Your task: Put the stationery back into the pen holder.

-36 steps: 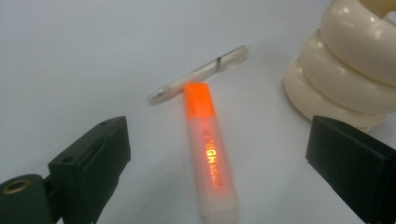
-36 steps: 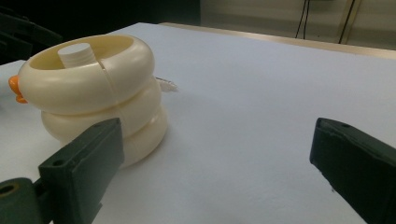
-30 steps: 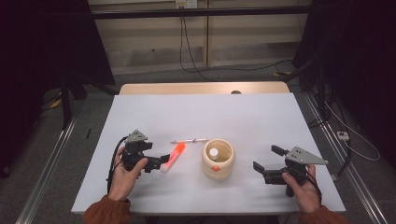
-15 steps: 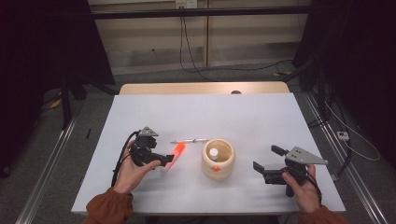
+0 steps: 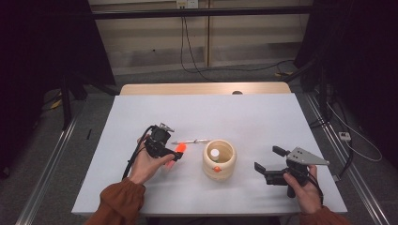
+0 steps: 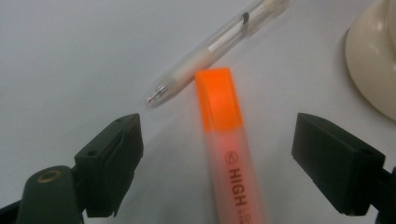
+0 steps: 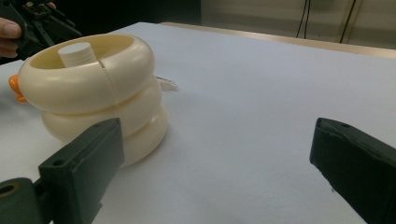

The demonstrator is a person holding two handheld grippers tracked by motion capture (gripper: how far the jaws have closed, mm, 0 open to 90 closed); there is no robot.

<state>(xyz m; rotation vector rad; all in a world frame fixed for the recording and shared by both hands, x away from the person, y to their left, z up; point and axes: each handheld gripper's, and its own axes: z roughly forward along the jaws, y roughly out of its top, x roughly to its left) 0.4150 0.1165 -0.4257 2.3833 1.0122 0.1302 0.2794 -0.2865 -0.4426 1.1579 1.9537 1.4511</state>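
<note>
the wide white table (image 5: 141,197) carries all. the cream ribbed plastic holder (image 5: 219,159) stands in the middle, ready to receive pens. my right gripper (image 5: 270,164) waits beside it, jaws spread. my left gripper (image 5: 176,157) has jaws spread but just closing around the orange highlighter pen (image 6: 223,140), lying just left of the holder, beside a clear ballpoint pen (image 6: 210,46).

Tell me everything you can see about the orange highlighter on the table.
The orange highlighter lies flat on the white table, left of the cream holder. It has a bright orange cap, a paler translucent barrel and dark "HIGH" lettering; it looks plastic. Its cap end meets the clear pen. It sits between the left gripper's open jaws, which have just been closing, pads not touching.
</note>
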